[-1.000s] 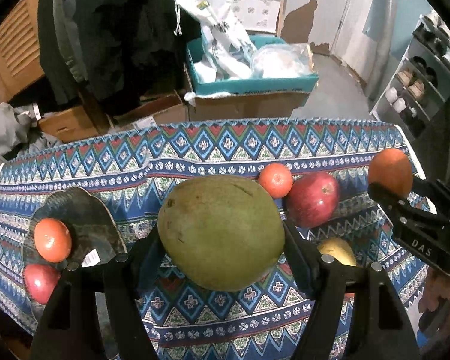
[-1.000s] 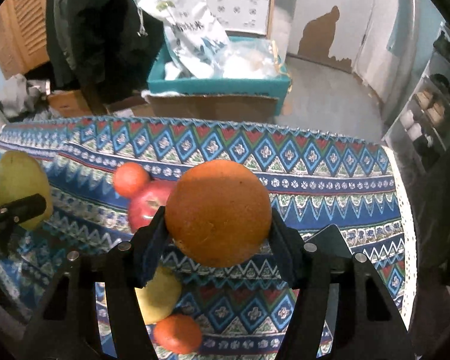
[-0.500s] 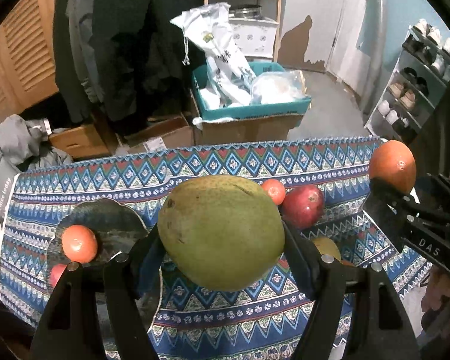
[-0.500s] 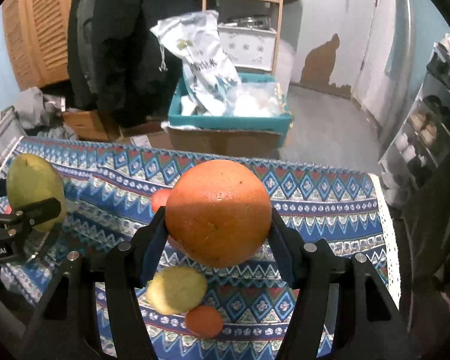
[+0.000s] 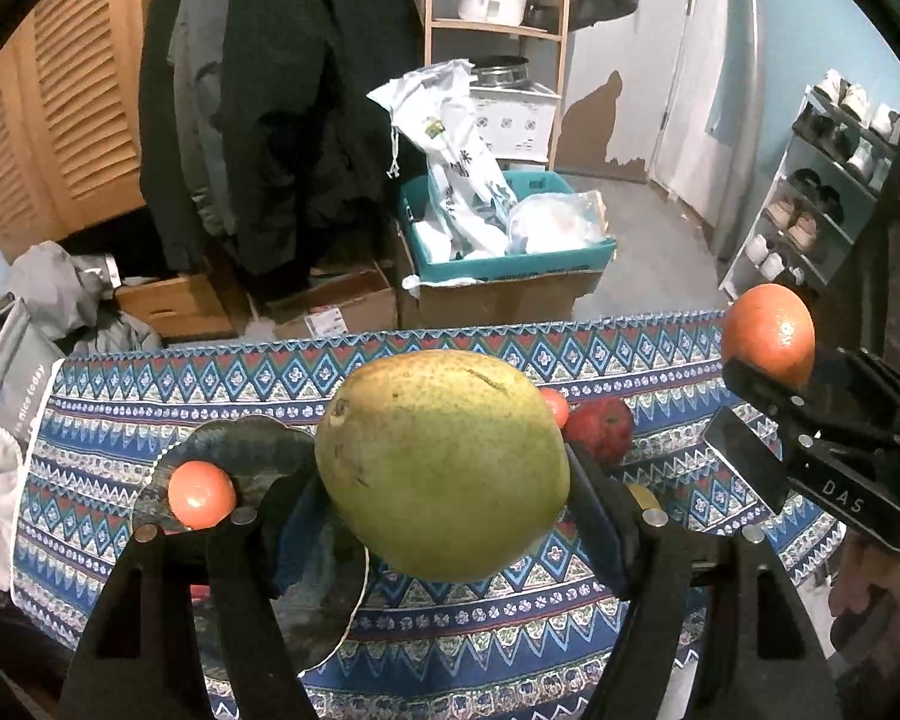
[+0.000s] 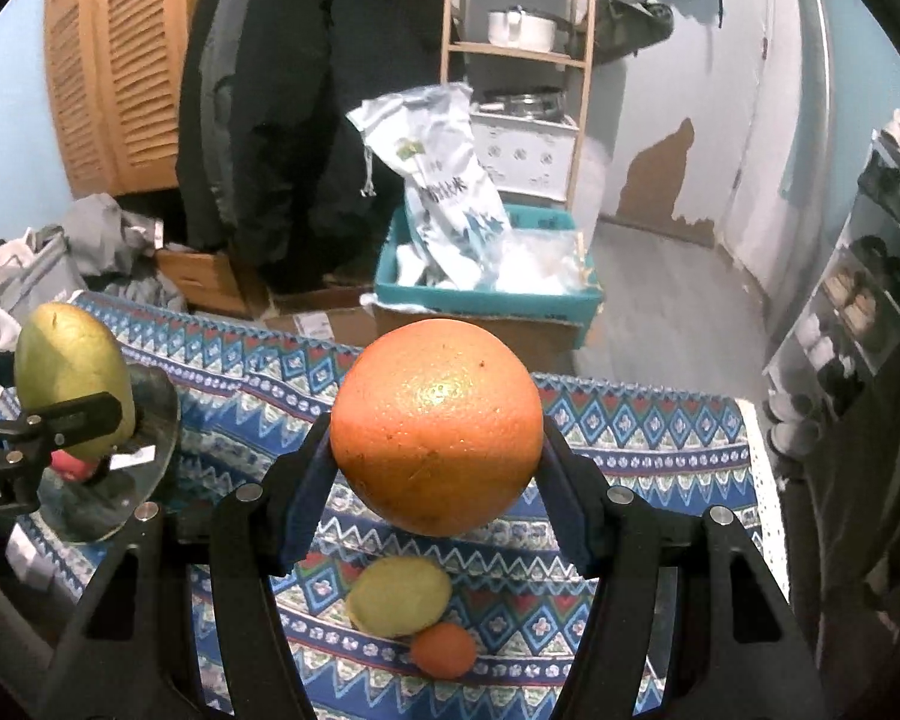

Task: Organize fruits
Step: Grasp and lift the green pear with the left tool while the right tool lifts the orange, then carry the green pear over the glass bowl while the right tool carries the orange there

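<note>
1. Left gripper (image 5: 444,516) clamped on a green mango (image 5: 444,462), held in the air above the table, over the plate's right edge.
2. Right gripper (image 6: 438,498) clamped on an orange (image 6: 437,426), also off the table – over its right half.
3. Done so far, judging from layout: the dark plate (image 5: 252,444) at table left already carries a small orange fruit (image 5: 201,493), and a red fruit (image 6: 72,465) shows on it in the right view.
4. Left to do: mango and orange not yet set down; loose on the cloth are a red apple (image 5: 600,427), a small orange-red fruit (image 5: 557,407) just beside it, a yellow fruit (image 6: 399,596) and a tangerine (image 6: 444,650) touching it. Roughly a third along, I'd guess.
5. Surface: table under a blue patterned cloth (image 5: 150,384) – flat, a little rumpled near the plate.
6. Room: cluttered; teal crate (image 5: 510,264) on a cardboard box with bags, dark coats (image 5: 282,120) hanging, wooden shelf (image 5: 498,24) with a pot, louvred doors (image 5: 72,102), shoe rack (image 5: 810,192) at right.
</note>
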Motion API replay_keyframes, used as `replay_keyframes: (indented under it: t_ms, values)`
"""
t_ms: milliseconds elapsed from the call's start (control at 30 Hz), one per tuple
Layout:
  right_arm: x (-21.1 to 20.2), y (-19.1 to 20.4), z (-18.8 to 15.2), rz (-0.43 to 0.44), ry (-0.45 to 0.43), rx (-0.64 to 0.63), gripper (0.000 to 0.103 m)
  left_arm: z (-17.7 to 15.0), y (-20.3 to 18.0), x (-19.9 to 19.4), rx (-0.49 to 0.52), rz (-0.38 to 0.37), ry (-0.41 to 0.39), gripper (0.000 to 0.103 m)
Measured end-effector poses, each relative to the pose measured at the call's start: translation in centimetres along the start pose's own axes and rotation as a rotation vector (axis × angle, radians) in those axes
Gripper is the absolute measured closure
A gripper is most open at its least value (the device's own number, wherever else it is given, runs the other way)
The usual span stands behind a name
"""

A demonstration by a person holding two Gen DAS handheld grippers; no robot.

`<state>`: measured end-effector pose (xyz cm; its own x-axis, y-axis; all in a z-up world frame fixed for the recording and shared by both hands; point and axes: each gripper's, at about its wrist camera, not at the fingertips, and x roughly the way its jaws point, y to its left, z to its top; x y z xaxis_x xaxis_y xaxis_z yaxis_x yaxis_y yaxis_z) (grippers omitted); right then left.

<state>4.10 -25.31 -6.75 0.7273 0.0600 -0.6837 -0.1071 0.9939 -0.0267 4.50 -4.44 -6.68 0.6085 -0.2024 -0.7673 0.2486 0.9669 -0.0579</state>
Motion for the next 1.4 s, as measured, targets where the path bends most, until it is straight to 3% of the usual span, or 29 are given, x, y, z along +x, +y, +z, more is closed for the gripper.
replay_keyframes:
  t_ms: [667,1400]
  values:
    - [-2.0,5.9,2.3,0.080,-0.069,-0.077,0.039,-1.0,5.2,-3.8,-0.059,0.051,-0.081,0.028]
    - [1.5,13.4,3.8,0.186,-0.014,-0.129,0.039,-4.2,11.9,-2.9,-0.144,0.143,-0.043,0.028]
